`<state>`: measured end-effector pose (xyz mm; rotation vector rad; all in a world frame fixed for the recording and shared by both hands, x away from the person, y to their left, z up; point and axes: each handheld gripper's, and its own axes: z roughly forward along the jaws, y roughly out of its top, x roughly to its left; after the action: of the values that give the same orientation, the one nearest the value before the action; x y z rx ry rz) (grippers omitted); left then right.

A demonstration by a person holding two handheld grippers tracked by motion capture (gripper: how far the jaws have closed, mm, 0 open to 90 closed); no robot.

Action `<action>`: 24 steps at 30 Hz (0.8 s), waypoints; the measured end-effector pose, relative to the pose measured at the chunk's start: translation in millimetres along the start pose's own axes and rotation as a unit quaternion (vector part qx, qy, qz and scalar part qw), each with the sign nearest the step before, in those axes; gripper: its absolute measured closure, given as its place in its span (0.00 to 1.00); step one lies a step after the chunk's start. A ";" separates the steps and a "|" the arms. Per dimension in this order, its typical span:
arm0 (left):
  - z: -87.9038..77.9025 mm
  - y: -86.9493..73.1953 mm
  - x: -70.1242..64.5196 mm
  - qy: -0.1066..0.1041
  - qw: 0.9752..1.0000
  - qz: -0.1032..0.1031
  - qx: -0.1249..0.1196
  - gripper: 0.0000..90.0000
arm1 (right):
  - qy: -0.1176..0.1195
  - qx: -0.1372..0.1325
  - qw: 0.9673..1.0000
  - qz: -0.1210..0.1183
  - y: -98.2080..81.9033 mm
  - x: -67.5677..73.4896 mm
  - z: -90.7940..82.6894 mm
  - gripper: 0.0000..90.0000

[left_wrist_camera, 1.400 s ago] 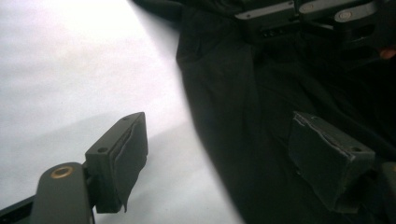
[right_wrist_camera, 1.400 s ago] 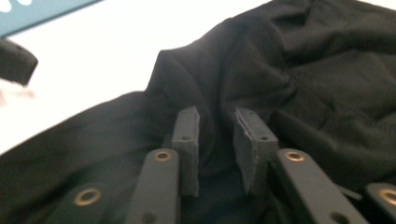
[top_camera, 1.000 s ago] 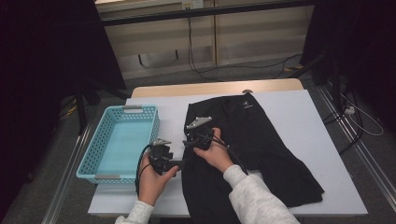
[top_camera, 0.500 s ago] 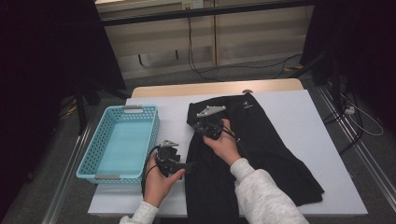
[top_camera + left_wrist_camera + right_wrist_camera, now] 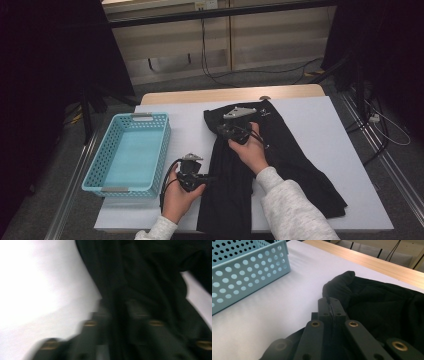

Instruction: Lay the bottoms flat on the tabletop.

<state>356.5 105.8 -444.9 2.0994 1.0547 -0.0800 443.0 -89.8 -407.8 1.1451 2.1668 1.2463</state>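
Mostly soft black garment (crumpled folds), perforated blue basket, smooth white table

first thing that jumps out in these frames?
A black fabric garment sprawls across the white table, right of centre. Both claws are shut on its left edge: the right claw near the top corner, the left claw lower down. A light blue perforated plastic basket sits at the table's left edge.

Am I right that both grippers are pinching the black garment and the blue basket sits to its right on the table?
Not quite: in the high view the blue basket sits to the left of the black garment. The left gripper and right gripper are both pinching the cloth.
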 end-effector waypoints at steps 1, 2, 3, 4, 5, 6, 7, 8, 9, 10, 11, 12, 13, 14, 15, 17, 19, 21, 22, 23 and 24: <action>-1.1 1.8 -2.2 -0.005 1.000 0.000 0.000 0.96 | -0.002 -0.001 1.000 0.000 -0.2 -1.1 -1.1 0.99; -2.4 4.1 -4.6 -0.014 1.000 0.001 -0.001 0.98 | -0.003 -0.001 1.000 0.001 -0.4 -2.4 -2.4 0.99; -2.9 5.2 -6.3 -0.019 1.000 0.000 -0.002 0.98 | -0.005 -0.003 1.000 0.004 -0.6 -4.3 -4.0 0.99; -3.3 6.7 -8.4 -0.024 1.000 0.001 -0.003 0.98 | -0.005 -0.004 1.000 0.005 -0.7 -5.7 -5.1 0.99; -3.2 8.1 -10.7 -0.028 1.000 0.000 -0.005 0.98 | -0.004 -0.005 1.000 0.008 -0.6 -7.4 -6.7 0.99; -3.1 10.1 -12.6 -0.034 0.999 0.002 -0.006 0.98 | -0.004 -0.006 1.000 0.011 -0.4 -9.2 -8.3 0.99; -3.0 11.3 -13.6 -0.039 0.999 -0.002 -0.009 0.98 | -0.006 -0.006 1.000 0.011 0.0 -11.4 -10.6 0.99; -3.1 13.2 -14.8 -0.047 0.999 -0.004 -0.010 0.98 | -0.007 -0.007 1.000 0.011 0.2 -12.4 -11.8 0.99; -3.2 15.4 -16.7 -0.051 0.999 -0.002 -0.013 0.99 | -0.009 -0.007 1.000 0.010 0.4 -13.7 -13.7 0.99; -3.6 18.1 -19.0 -0.057 0.998 -0.002 -0.016 0.99 | -0.010 -0.006 1.000 0.009 0.7 -15.3 -15.7 0.99; -4.4 21.4 -22.1 -0.065 0.998 -0.003 -0.018 0.99 | -0.012 -0.008 1.000 0.009 0.9 -17.0 -17.9 0.99; -5.0 26.1 -27.0 -0.070 0.997 0.002 -0.023 0.99 | -0.013 -0.009 1.000 0.010 1.3 -19.0 -20.5 0.99; -5.3 29.5 -30.5 -0.072 0.997 0.008 -0.024 0.99 | -0.015 -0.010 1.000 0.010 1.8 -22.4 -24.5 0.99; -4.5 35.2 -37.0 -0.079 0.996 0.013 -0.027 0.99 | -0.015 -0.013 1.000 0.013 2.1 -24.9 -27.1 0.99; -3.2 38.8 -41.0 -0.085 0.996 0.018 -0.029 0.99 | -0.017 -0.015 1.000 0.016 2.4 -30.0 -31.9 0.99; 2.6 48.9 -52.4 -0.092 0.995 0.030 -0.029 0.99 | -0.023 -0.018 0.999 0.020 2.0 -38.4 -39.2 0.99; 10.8 60.4 -63.1 -0.101 0.994 0.041 -0.029 0.99 | -0.032 -0.020 0.999 0.027 0.7 -50.5 -50.1 0.99; 20.4 73.1 -76.0 -0.113 0.992 0.051 -0.029 0.99 | -0.043 -0.021 0.998 0.030 -1.0 -64.2 -62.4 0.99; 26.5 81.4 -84.7 -0.122 0.990 0.059 -0.031 0.99 | -0.047 -0.020 0.998 0.032 -1.8 -70.5 -67.8 0.99; 30.2 86.4 -90.0 -0.125 0.989 0.066 -0.032 0.99 | -0.062 -0.019 0.997 0.035 -2.8 -82.3 -77.6 0.99; 35.5 92.6 -97.4 -0.131 0.988 0.071 -0.035 0.99 | -0.070 -0.020 0.997 0.038 -3.5 -90.5 -84.1 0.99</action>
<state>367.7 -15.2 -377.2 2.0275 0.7397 -0.2384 439.0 -208.1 -371.9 1.2689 2.0039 1.1975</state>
